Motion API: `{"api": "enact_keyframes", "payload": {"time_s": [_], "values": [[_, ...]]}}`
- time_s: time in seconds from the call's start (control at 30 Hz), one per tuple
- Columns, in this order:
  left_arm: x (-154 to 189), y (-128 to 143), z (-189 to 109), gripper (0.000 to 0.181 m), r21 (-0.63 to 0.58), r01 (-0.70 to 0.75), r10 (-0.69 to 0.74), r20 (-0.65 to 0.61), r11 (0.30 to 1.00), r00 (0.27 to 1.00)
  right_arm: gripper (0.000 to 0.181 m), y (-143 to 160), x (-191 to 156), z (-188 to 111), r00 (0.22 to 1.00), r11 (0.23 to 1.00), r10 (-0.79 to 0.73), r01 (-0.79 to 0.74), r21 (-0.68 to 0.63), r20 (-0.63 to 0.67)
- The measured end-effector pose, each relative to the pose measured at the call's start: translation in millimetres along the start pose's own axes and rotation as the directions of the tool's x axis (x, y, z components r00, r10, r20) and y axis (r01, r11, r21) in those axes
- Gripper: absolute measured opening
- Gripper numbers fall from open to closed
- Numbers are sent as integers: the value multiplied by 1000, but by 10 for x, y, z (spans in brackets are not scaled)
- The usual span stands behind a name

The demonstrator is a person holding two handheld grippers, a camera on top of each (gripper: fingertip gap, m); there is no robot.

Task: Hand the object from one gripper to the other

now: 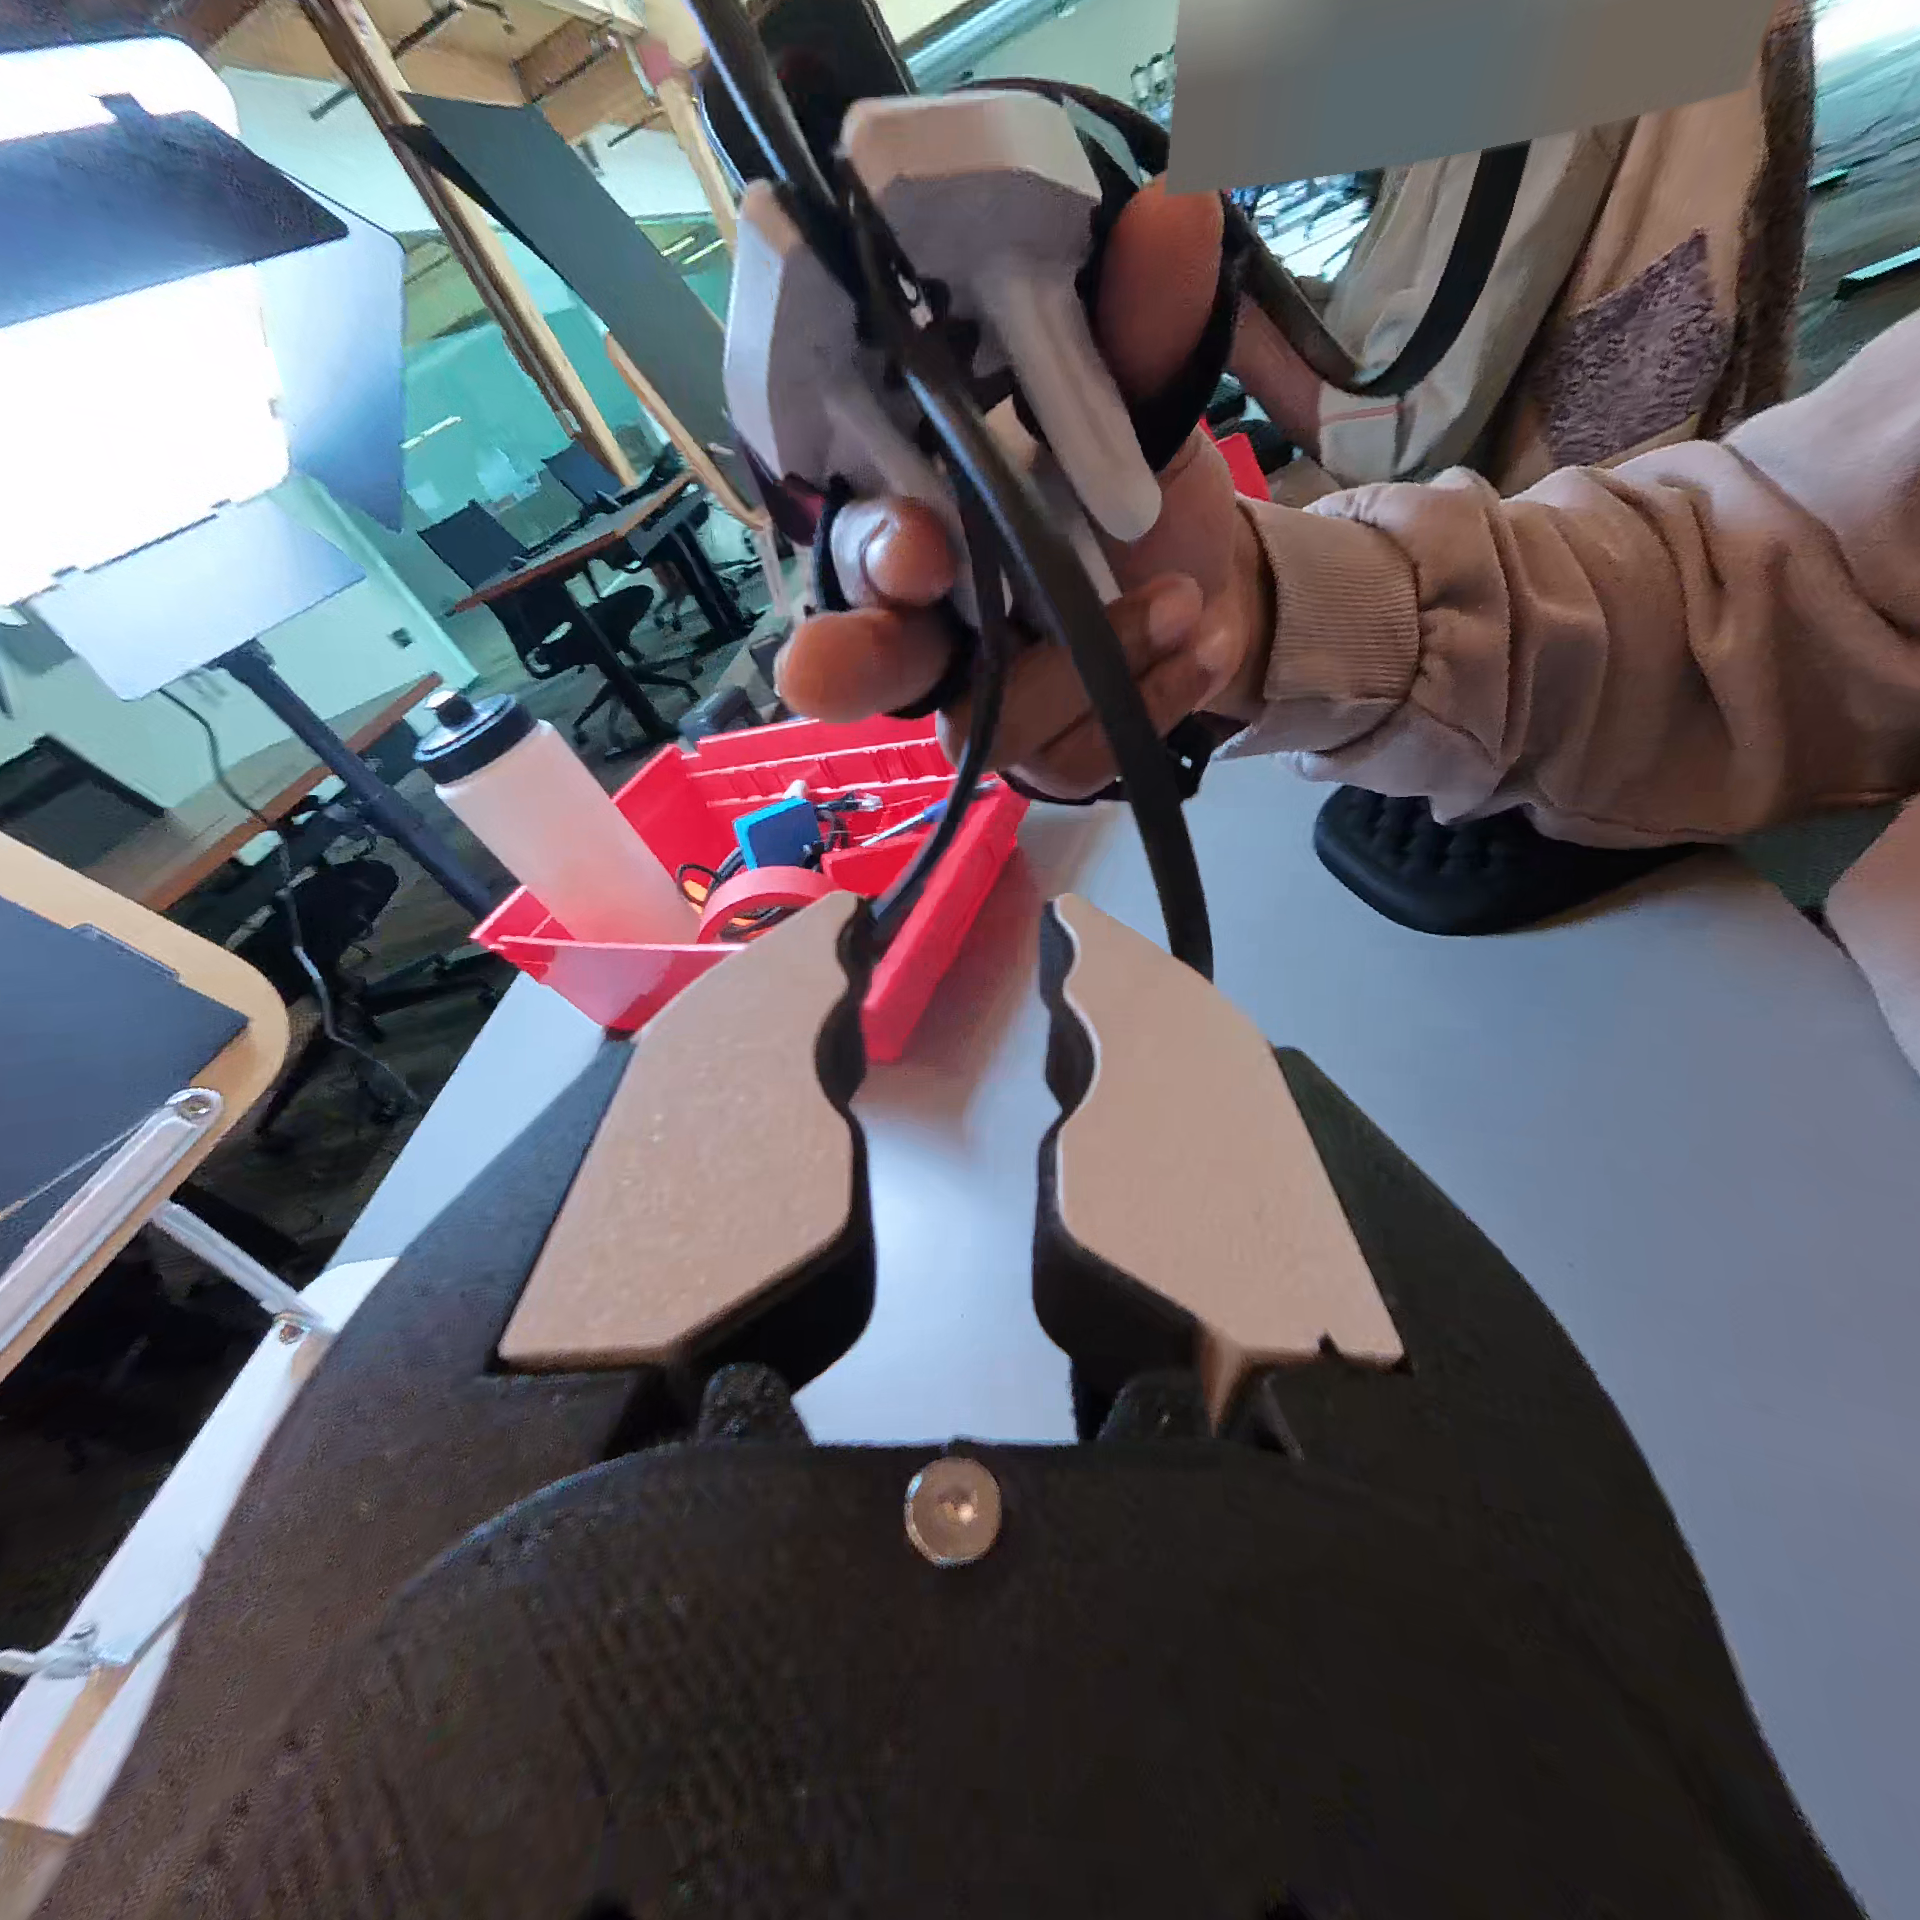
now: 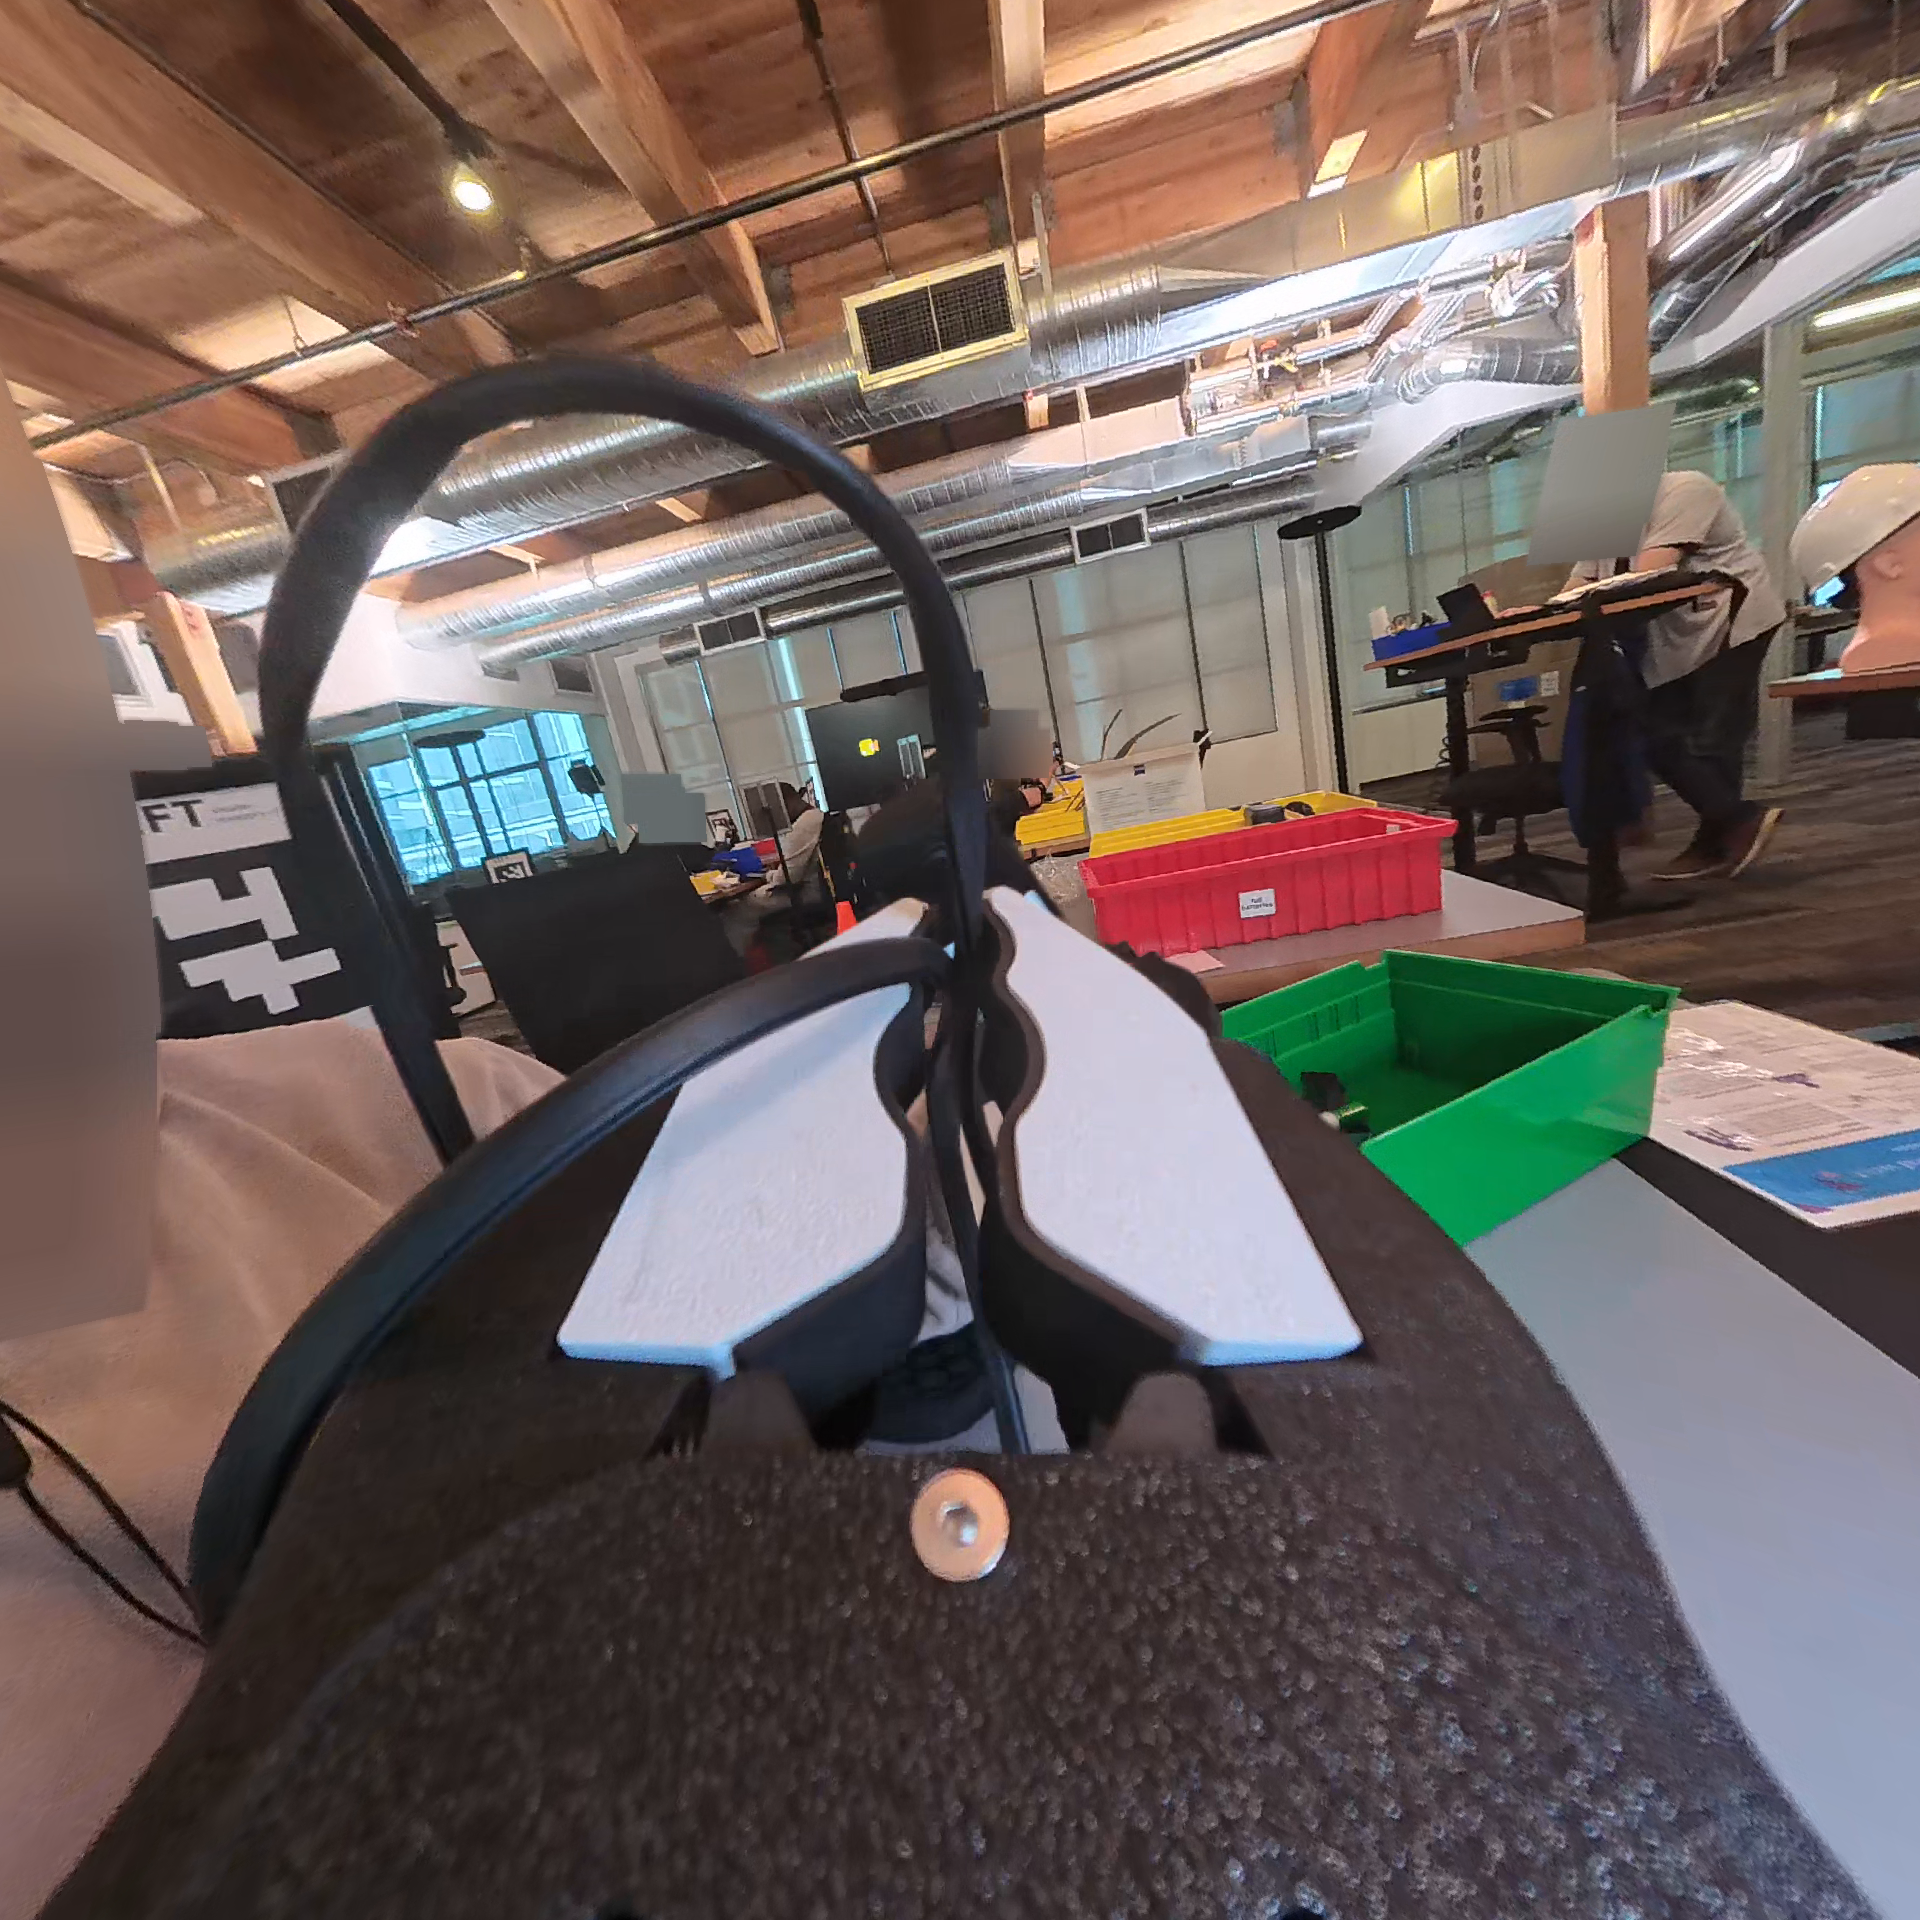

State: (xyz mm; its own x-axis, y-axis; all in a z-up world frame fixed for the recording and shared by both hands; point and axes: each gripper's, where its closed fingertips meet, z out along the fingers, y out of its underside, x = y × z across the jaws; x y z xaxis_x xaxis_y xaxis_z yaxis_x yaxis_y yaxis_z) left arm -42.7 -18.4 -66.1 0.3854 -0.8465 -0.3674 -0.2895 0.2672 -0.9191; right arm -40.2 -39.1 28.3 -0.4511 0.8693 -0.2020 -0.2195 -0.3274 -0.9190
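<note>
At the far left edge of the desk (image 1: 1558, 1143) stands a red bin (image 1: 935, 977) with a white bottle (image 1: 561, 810) and a roll of red tape (image 1: 758, 899) in it. These are spare things, kept out of the way.

The left gripper (image 1: 951, 925) hovers over the desk, low and pointing up toward the other hand. Its fingers (image 1: 727, 1122) are apart and hold nothing. They look ready to take the thing, I think, since the gap faces the hanging end.

The thing to pass is a black cable (image 1: 1164, 790), a long bendy loop. It hangs down from the right gripper (image 1: 935, 312), which a person's hand (image 1: 1091, 644) holds up high above the desk. One strand drops down to just beside the tip of the left gripper's finger. I cannot tell if it touches.

In the right wrist view, the right gripper (image 2: 961, 935) has its fingers (image 2: 1132, 1153) squeezed shut on the cable (image 2: 499, 447), which arches up and over in a big loop. Holding it high lets the loose end dangle free, so it is easy to grab.

On the right side of the desk (image 2: 1714, 1403) sits a green bin (image 2: 1507, 1122) next to a paper sheet (image 2: 1808, 1101).
</note>
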Motion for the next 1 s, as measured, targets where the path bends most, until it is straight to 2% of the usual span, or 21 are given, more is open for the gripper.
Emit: {"api": "enact_keyframes", "payload": {"time_s": [0.17,0.27,0.33,0.47,0.53,0.57,0.6,0.7,0.8,0.9,1.0], "values": [[146,101,-192,70,-20,128,-130,-216,992,968,4,103,-8,32,1000,999,-3,3,-53,9],[319,-49,-261,81,49,218,-187,-356,975,915,4,199,-18,74,1000,996,14,-12,-86,25],[369,-81,-212,82,55,223,-187,-372,973,909,5,260,-51,109,999,994,22,-17,-103,46],[368,7,14,65,54,186,-160,-313,981,936,5,419,-128,208,995,990,41,-28,-136,93],[369,69,85,41,49,152,-132,-287,987,949,4,479,-137,234,993,988,51,-34,-153,103],[365,97,96,19,41,132,-115,-277,990,954,5,481,-125,230,994,988,47,-32,-154,98],[361,108,93,6,35,118,-104,-274,992,956,5,457,-97,213,996,989,40,-28,-144,85],[199,99,42,4,6,120,-116,-200,993,973,5,302,58,99,999,996,32,-30,-88,17],[-109,89,-100,3,-25,140,-141,-52,990,989,8,225,387,-111,986,992,-68,52,-112,-152],[-405,135,-292,3,-79,143,-135,105,986,985,15,325,687,-363,935,949,-236,163,-271,-265],[-566,122,-477,4,-97,152,-133,178,984,975,23,610,886,-674,888,827,-388,218,-518,-246]]}}
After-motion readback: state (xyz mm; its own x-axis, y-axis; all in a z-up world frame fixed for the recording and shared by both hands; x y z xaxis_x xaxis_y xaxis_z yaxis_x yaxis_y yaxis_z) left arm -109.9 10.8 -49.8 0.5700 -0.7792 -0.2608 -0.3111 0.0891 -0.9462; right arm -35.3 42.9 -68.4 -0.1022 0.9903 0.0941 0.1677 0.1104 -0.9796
